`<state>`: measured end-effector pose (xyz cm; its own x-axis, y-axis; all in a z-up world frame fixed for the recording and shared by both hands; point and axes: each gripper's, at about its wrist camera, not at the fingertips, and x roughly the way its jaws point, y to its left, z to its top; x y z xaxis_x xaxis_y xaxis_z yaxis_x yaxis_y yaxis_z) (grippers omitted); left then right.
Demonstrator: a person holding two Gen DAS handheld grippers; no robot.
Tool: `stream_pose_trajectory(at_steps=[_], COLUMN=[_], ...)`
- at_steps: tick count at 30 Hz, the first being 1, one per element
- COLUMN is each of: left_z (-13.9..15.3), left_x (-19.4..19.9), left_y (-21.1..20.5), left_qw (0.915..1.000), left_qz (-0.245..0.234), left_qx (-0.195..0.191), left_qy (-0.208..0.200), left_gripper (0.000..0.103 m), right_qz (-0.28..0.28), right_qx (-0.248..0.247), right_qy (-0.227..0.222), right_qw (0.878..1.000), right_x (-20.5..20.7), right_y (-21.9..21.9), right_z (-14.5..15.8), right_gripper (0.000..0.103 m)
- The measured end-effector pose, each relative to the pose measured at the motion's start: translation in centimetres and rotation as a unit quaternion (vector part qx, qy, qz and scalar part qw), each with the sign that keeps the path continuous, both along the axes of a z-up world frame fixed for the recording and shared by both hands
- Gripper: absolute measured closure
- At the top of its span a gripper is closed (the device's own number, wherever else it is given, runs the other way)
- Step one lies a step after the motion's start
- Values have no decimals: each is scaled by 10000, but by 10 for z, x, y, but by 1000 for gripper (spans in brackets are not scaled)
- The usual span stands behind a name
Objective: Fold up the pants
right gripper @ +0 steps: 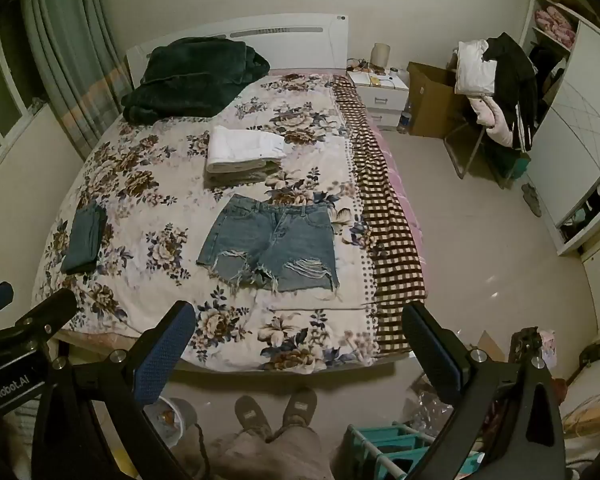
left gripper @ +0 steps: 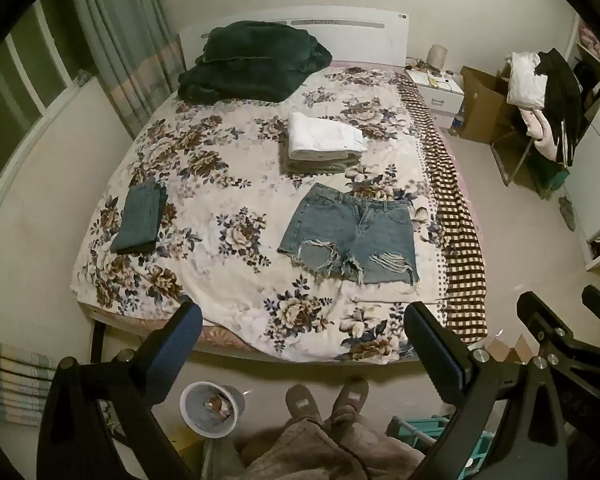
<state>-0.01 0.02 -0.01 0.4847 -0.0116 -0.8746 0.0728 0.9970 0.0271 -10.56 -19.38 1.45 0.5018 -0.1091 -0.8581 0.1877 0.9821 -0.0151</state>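
Bedroom setting: one bed with a floral cover (left gripper: 220, 184) fills the middle of both views, its white headboard (right gripper: 300, 32) against the far wall and a checked blanket (right gripper: 384, 216) running down its right edge. One pair of ripped denim shorts (left gripper: 348, 232) lies flat and unfolded on the near right part of the cover, waistband toward the headboard, frayed hems toward the foot. Items around it, counted: one folded stack, white over tan (left gripper: 324, 144), just beyond the waistband; one folded dark blue garment (left gripper: 140, 220) well apart to the left; one dark green blanket heap (left gripper: 252, 60) at the head. Left gripper (left gripper: 302, 332) and right gripper (right gripper: 298, 330) both hang above the foot of the bed with fingers spread wide, holding nothing and clear of the shorts; nothing lies between them and the garment. On the floor stand two slippered feet (left gripper: 328, 400), one bin (left gripper: 210, 408) and one teal rack (right gripper: 392, 448), cut off at the lower edge. Nightstand (right gripper: 380, 88) clutter is too small to identify
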Motion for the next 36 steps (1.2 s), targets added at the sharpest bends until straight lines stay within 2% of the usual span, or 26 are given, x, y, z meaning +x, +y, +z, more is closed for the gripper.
stream_pose_trajectory(at_steps=[26,34,36], left_z=[-5,-9,-1], left_x=[1,13,16], left_y=[-3,10,11], left_qw=[9999,9999,9999], left_qz=[9,39,37], left_qx=[94,138,147], left_qy=[44,-14,-4], left_gripper=[0,0,0], right_qz=[4,-6,-10], right_qx=[-77,-90,-103], right_qy=[-22,-48,-42], right_qw=[10000,9999,9999], right_x=[3,9,9], right_y=[-2,-6,-6], right_z=[-1,1,1], right_gripper=[0,0,0])
